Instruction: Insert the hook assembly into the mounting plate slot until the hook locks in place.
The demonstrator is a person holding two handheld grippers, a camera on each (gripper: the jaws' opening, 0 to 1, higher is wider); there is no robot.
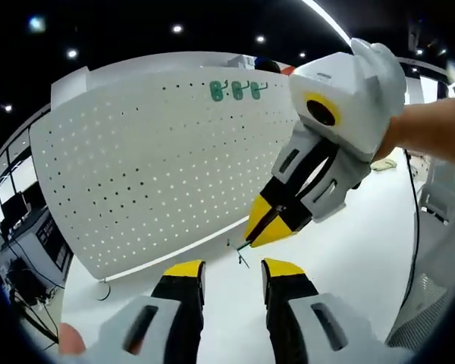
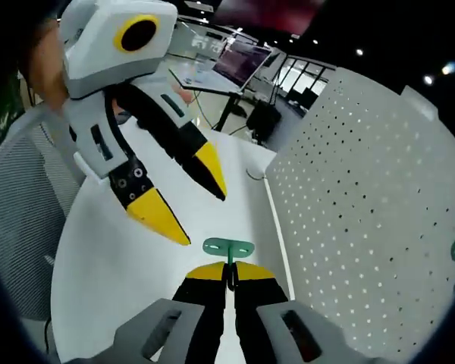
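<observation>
Nearest the camera in the right gripper view, the right gripper (image 2: pixel 229 274) was seen with its jaws closed on the thin stem of a green hook (image 2: pixel 228 248), whose flat plate with two holes stood out just above the yellow tips. Most of the stem was hidden between the jaws. In the left gripper view the same hook (image 1: pixel 241 252) was hard to make out, only a small dark-green sliver below the tips of the right gripper (image 1: pixel 267 227). The left gripper (image 1: pixel 233 274) was held with its jaws apart and nothing between them; in the right gripper view it (image 2: pixel 189 205) was seen coming in from the upper left, tips pointing down over the white table (image 2: pixel 121 273). The white pegboard (image 1: pixel 159 167) was stood upright on the table, and green hooks (image 1: pixel 236 91) were already seated in its top row. The right side of the pegboard (image 2: pixel 371 212) was cut off by the rim.
</observation>
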